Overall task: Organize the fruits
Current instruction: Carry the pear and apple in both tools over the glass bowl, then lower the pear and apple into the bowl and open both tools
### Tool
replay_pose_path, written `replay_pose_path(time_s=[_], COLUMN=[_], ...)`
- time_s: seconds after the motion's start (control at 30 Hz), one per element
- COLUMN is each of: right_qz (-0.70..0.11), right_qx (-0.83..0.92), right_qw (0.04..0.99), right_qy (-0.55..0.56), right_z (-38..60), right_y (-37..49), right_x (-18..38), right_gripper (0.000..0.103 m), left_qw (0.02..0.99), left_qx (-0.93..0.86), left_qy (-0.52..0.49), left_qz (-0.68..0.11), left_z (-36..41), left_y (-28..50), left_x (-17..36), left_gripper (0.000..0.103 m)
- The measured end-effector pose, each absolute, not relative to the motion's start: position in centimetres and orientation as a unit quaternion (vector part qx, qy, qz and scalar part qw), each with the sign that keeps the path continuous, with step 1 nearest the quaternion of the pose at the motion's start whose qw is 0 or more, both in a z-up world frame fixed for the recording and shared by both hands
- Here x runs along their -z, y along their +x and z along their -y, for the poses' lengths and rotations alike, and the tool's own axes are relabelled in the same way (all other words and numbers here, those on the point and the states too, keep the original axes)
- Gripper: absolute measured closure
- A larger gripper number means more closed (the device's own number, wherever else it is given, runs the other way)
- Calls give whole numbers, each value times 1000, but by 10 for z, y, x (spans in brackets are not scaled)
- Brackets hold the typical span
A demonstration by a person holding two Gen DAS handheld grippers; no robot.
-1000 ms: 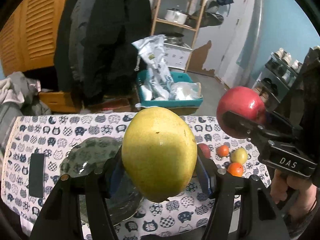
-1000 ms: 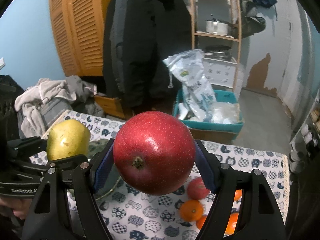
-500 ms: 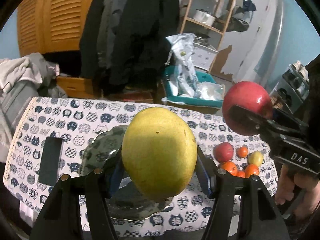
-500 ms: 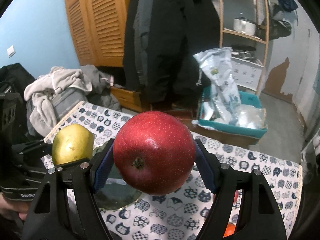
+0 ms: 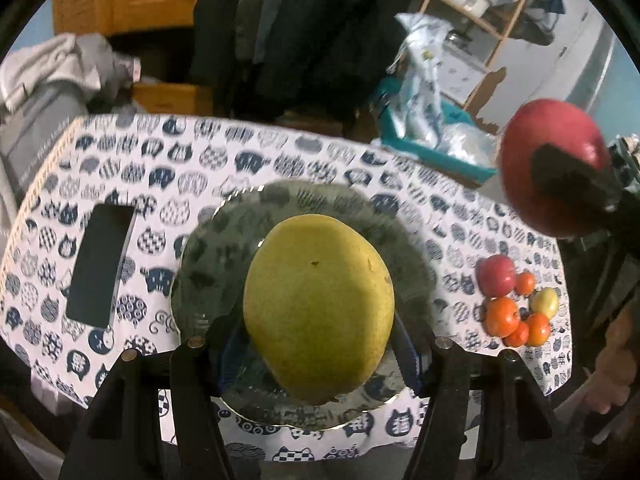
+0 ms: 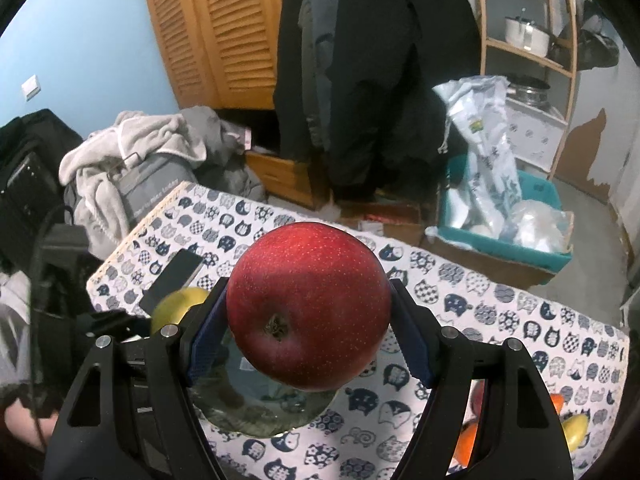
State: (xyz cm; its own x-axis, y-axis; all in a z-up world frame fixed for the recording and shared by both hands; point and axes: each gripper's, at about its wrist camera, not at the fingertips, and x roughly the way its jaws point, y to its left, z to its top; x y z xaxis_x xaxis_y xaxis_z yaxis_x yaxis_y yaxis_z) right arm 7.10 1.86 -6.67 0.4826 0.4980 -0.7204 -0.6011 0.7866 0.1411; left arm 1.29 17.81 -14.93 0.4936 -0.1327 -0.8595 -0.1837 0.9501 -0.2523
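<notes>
My left gripper (image 5: 318,344) is shut on a big yellow-green pear (image 5: 318,304), held above a round glass plate (image 5: 208,264) on the cat-print tablecloth. My right gripper (image 6: 308,336) is shut on a red apple (image 6: 308,312), which hangs over the plate's right side (image 6: 256,416). In the left wrist view the apple (image 5: 548,164) and its gripper show at the upper right. The pear (image 6: 180,306) peeks out at the left in the right wrist view. A small pile of fruit (image 5: 516,304) lies on the cloth right of the plate: a small red one, several orange ones and a yellow one.
A black phone (image 5: 100,266) lies flat on the cloth left of the plate. Behind the table stand a teal bin (image 6: 532,248) with plastic bags, a wooden shelf (image 6: 524,48) with a pot, hanging dark coats and a heap of clothes (image 6: 132,160).
Both grippers sank toward the table and tilted further down, each still holding its fruit. The plate now lies right under the pear, and the phone and fruit pile look larger.
</notes>
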Motion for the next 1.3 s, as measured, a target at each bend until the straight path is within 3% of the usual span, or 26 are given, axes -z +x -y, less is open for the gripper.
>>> replay_pose_path(time_s=[0.9,1.3], right_qz=[-513,-555], right_qx=[-337,-328], right_qw=[781,756], right_qy=[-115,-116], right_z=[-73,-75], right_y=[89,91], right_x=[190,223], right_gripper=[27,27], left_qw=[767,771], left_qx=[-52,-66], left_qy=[-211,-195], left_qz=[-604,-603], left_z=[-199,-198], left_y=[22,20], left_x=[250,243], left_gripper=[38,36])
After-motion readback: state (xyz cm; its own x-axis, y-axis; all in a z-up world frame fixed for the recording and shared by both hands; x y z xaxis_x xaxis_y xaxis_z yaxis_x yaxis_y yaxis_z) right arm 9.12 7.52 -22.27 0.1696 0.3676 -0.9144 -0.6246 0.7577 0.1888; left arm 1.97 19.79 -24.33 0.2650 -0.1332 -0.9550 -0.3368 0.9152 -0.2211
